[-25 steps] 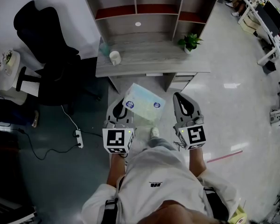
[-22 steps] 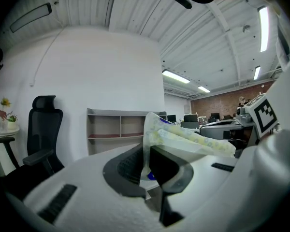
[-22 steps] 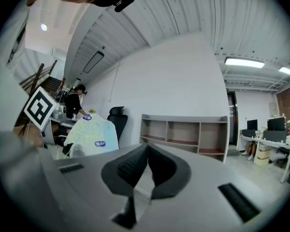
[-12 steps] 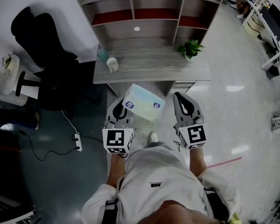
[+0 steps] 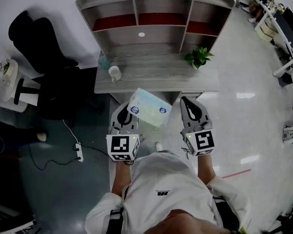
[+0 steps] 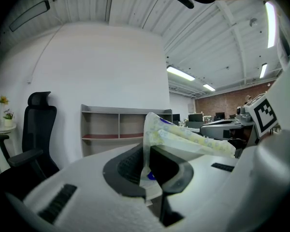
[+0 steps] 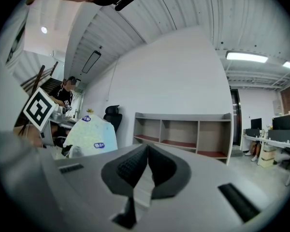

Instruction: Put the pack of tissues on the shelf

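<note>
Pale-blue soft plastic pack of tissues (image 5: pixel 149 107), pinched by one edge in the closed jaws of the left gripper (image 5: pixel 124 117), hangs just short of the desktop of the grey wooden shelf unit (image 5: pixel 155 8). The right gripper (image 5: pixel 187 103), jaws together on nothing, is alongside. Best practice: pinch firmly, lift the sagging pack above the white cup (image 5: pixel 115 73) and the green potted plant (image 5: pixel 198 56), then set it in an open compartment.
</note>
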Available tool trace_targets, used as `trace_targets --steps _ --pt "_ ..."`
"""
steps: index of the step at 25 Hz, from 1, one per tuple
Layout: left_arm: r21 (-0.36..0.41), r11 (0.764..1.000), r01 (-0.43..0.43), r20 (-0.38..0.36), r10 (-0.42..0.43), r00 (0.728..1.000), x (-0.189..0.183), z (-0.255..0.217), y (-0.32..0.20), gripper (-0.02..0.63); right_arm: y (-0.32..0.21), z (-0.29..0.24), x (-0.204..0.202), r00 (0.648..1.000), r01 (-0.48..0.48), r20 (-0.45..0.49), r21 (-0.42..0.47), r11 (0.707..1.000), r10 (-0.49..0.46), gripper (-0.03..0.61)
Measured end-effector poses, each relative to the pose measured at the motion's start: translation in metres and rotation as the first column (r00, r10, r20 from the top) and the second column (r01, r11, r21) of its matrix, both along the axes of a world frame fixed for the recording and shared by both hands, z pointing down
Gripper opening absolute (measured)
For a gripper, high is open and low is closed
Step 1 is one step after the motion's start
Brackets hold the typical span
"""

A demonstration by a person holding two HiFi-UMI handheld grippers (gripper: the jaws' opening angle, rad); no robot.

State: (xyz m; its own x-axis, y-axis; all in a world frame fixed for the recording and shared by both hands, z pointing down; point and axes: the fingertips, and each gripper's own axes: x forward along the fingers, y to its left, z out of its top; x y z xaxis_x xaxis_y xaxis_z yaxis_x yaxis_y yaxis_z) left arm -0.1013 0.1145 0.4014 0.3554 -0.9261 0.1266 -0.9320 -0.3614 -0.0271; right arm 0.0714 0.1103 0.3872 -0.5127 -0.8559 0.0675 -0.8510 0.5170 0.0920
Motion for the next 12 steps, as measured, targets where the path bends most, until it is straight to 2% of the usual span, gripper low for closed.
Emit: trace_targets --steps 9,12 --pt "0.004 1.000 -0.019 -0.003 0.019 1.000 0.008 0.003 -0.046 0.037 -0.041 0.006 0.008 1.000 -0.021 -0.007 -0.008 1.000 0.021 0.028" --pt "0.002 1.000 -0.024 -0.009 0.024 1.000 0.006 0.005 -0.065 0.037 -0.059 0.000 0.004 1.000 -0.018 0.000 0.014 1.000 0.018 0.028"
